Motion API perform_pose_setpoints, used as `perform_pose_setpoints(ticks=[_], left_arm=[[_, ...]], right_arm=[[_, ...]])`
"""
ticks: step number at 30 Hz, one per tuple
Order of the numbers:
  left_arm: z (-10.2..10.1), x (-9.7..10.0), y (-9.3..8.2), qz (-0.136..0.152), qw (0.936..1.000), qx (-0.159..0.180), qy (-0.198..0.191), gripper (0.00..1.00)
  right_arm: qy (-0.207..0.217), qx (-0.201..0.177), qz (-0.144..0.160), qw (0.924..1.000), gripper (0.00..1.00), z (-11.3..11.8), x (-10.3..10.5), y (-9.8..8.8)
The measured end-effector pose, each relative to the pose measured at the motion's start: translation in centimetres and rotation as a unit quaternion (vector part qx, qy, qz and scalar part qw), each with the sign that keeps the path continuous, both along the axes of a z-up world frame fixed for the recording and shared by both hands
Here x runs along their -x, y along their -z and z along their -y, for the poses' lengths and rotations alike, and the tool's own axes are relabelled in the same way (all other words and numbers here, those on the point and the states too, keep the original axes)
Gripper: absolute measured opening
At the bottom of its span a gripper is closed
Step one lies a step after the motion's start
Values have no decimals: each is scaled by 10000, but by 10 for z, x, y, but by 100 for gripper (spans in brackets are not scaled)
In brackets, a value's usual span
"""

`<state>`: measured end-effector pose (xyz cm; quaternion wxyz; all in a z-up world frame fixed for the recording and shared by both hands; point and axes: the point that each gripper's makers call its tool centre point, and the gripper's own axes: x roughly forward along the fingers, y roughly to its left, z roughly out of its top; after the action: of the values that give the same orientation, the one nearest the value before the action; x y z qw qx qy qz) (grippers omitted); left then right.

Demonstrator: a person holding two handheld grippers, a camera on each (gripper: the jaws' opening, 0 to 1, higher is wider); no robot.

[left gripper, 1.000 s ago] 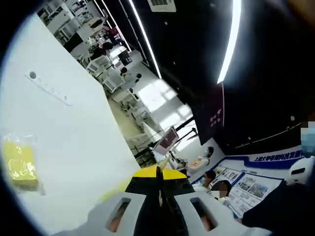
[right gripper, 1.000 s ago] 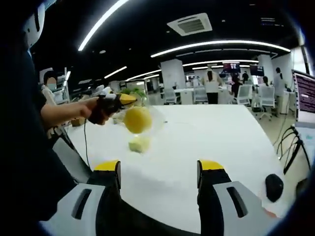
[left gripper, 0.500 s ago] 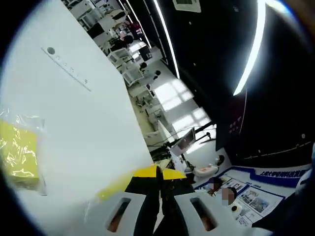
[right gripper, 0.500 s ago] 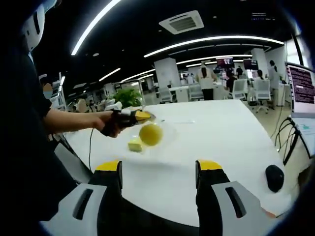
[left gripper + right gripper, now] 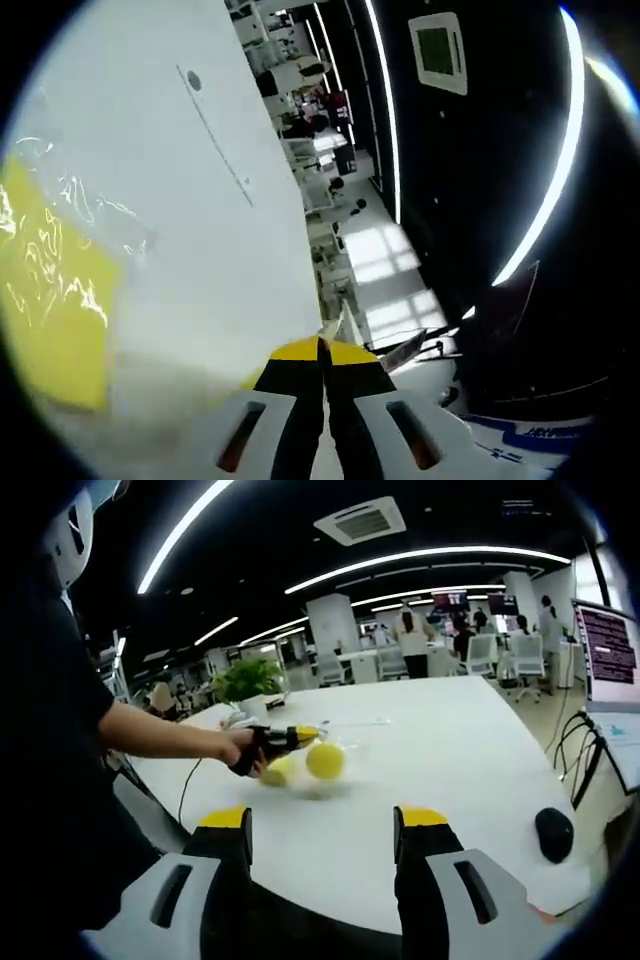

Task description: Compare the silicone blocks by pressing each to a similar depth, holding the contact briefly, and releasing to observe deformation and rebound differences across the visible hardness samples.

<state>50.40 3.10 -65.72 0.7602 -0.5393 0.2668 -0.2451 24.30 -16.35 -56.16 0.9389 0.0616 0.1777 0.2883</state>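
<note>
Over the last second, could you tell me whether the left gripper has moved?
Yes. In the right gripper view, the left gripper has dropped toward the white table, bringing its round yellow sample down beside the yellow block.

Yellow silicone blocks [image 5: 325,761], white table [image 5: 450,780]

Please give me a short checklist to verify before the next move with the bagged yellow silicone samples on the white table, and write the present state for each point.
1. Left gripper shut on the clear bag: ok; its yellow tips meet with plastic running up to them.
2. Round yellow sample low at the white table: ok, though contact cannot be told.
3. Second yellow block resting on the table beside it: ok.
4. Right gripper open and free for pressing: ok; its jaws stand apart with nothing between them.
5. Black mouse away from the samples: ok, near the table edge.
6. Samples out of their bags for direct pressing: not ok; wrinkled plastic covers the yellow one.
</note>
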Motion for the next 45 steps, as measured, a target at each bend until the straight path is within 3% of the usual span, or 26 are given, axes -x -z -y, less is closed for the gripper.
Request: perform_pose_setpoints(ticks=[6, 12, 18, 20, 25, 28, 31, 36, 40, 42, 43, 44, 45], left_arm=[[0, -9, 23, 23, 9977, -673, 40, 0], [2, -18, 32, 67, 9958, -912, -55, 0], [9, -15, 45, -21, 9943, -1063, -52, 0], [8, -12, 51, -157, 9933, -1148, -48, 0], [1, -17, 51, -80, 9895, -1442, 70, 3], [-3, -16, 53, 325, 9727, -2241, 500, 13], [-6, -16, 46, 574, 9603, -2658, 625, 18], [-6, -6, 30, 770, 9565, -2713, 753, 25], [-6, 2, -1, 1400, 9434, -2867, 905, 25], [-10, 8, -15, 1744, 9250, -3200, 1071, 28], [-13, 12, -21, 1980, 9068, -3517, 1214, 29], [-16, 15, -26, 2138, 8925, -3746, 1319, 29], [-21, 20, -32, 2339, 8732, -4031, 1426, 31]], right_arm=[[-38, 48, -78, 10000, 50, -3, 5, 3], [6, 115, -61, 9999, 50, -1, 8, -2], [65, 192, -106, 9997, 48, 2, 14, 0], [67, 202, -92, 9997, 48, 2, 16, 0], [132, 166, -59, 9998, 50, 2, 18, -1], [125, 188, -71, 9997, 49, 0, 20, 1], [94, 190, -80, 9997, 49, -3, 22, 1], [-47, 196, -77, 9998, 49, -9, 19, 4], [-128, 198, -4, 9997, 51, -15, 12, 2], [-166, 92, 47, 9998, 51, -20, 8, 0], [-191, 67, 64, 9998, 51, -23, 5, 1], [-216, 49, 59, 9997, 51, -25, 4, 1], [-258, 27, 54, 9996, 51, -28, 2, 2]])
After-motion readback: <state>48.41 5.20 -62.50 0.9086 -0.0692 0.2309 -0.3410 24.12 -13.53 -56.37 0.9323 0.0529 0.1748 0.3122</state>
